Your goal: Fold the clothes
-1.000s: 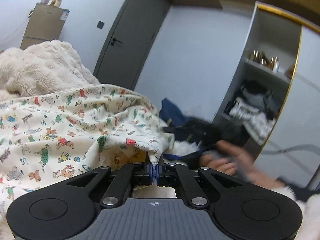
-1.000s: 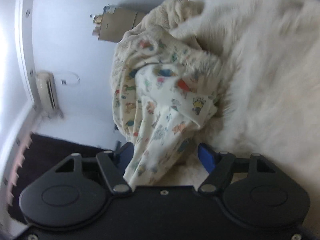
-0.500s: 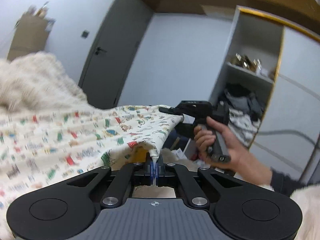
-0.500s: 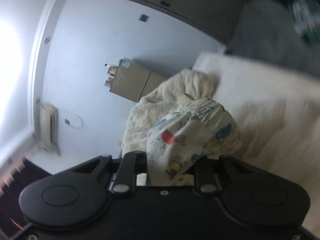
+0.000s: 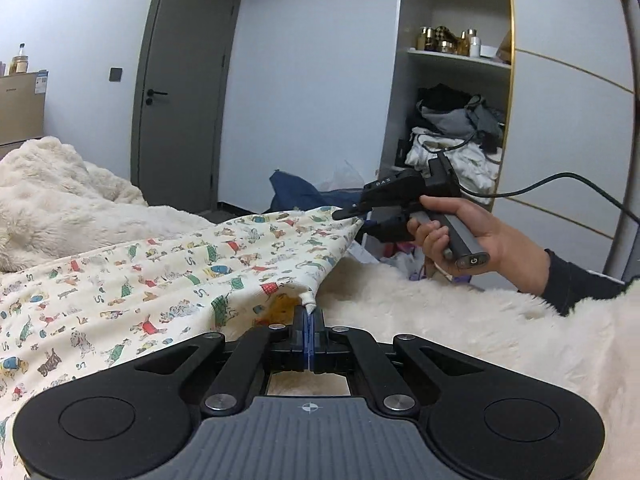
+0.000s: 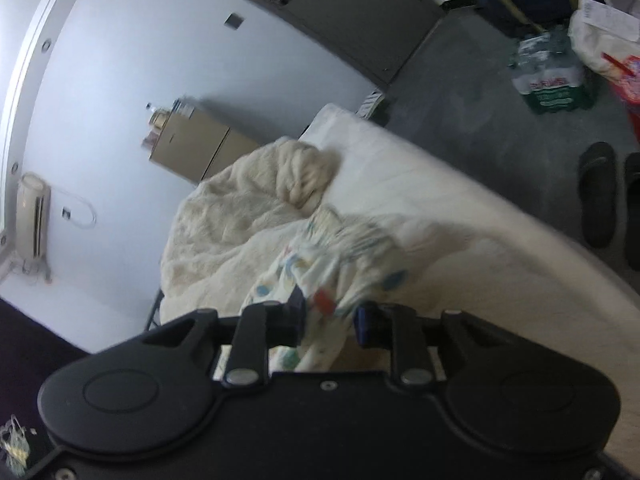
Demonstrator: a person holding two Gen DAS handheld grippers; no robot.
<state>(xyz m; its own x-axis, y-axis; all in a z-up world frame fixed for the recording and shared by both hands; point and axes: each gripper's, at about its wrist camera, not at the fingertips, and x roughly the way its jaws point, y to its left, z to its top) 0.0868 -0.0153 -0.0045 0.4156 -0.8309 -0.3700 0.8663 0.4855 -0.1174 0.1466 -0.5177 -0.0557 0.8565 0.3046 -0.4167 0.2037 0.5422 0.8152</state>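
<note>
A cream garment with small coloured animal prints point(image 5: 160, 272) lies spread over the furry white bed. My left gripper point(image 5: 309, 312) is shut on its near corner. My right gripper point(image 5: 360, 222), held in a hand at the right of the left wrist view, grips the far corner, and the edge runs taut between the two. In the right wrist view the right gripper point(image 6: 330, 314) has bunched printed cloth point(image 6: 320, 276) between its fingers, pinched though the fingers stand a little apart.
A fluffy cream blanket point(image 5: 48, 196) is heaped at the far left of the bed. Behind are a grey door point(image 5: 180, 88), an open wardrobe with piled clothes point(image 5: 452, 132), and a blue bag point(image 5: 300, 196). Slippers point(image 6: 596, 192) and bags lie on the floor.
My right gripper closed on the garment's far corner and both grippers lifted and pulled apart, stretching the edge. The right gripper has risen and swung, now seeing the floor.
</note>
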